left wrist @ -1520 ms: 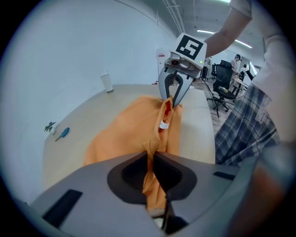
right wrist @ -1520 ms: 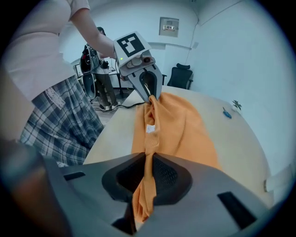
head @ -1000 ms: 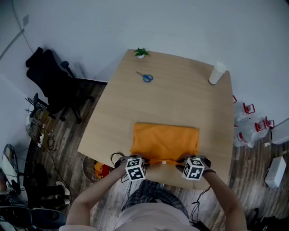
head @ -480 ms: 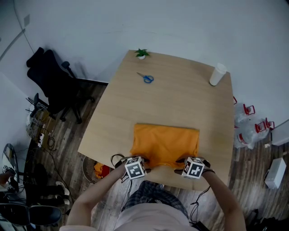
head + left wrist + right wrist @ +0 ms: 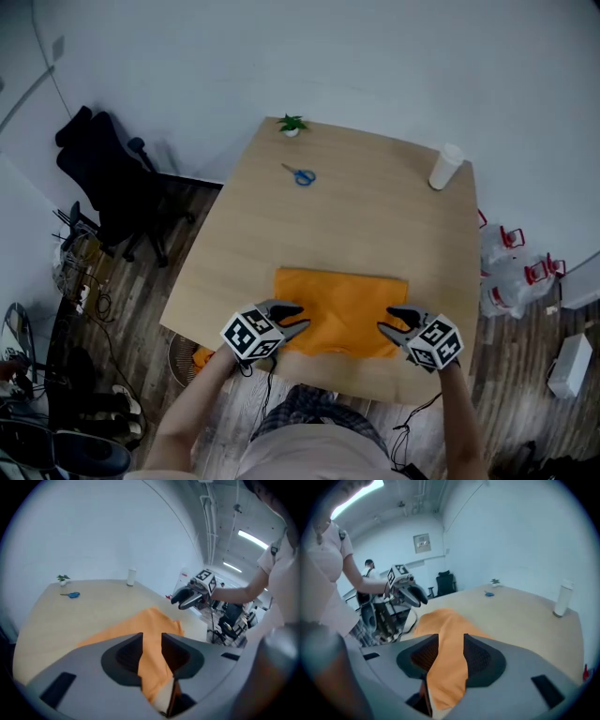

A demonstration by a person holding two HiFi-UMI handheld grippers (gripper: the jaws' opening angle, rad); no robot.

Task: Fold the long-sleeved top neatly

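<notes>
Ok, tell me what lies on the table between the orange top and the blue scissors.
Nothing. In the head view the table is bare wood all the way from the orange top to the blue scissors.

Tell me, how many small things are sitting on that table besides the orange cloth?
3: a potted plant at the far edge, blue scissors just nearer than it, and a white cup at the far right corner. The orange top could hide something flat.
</notes>
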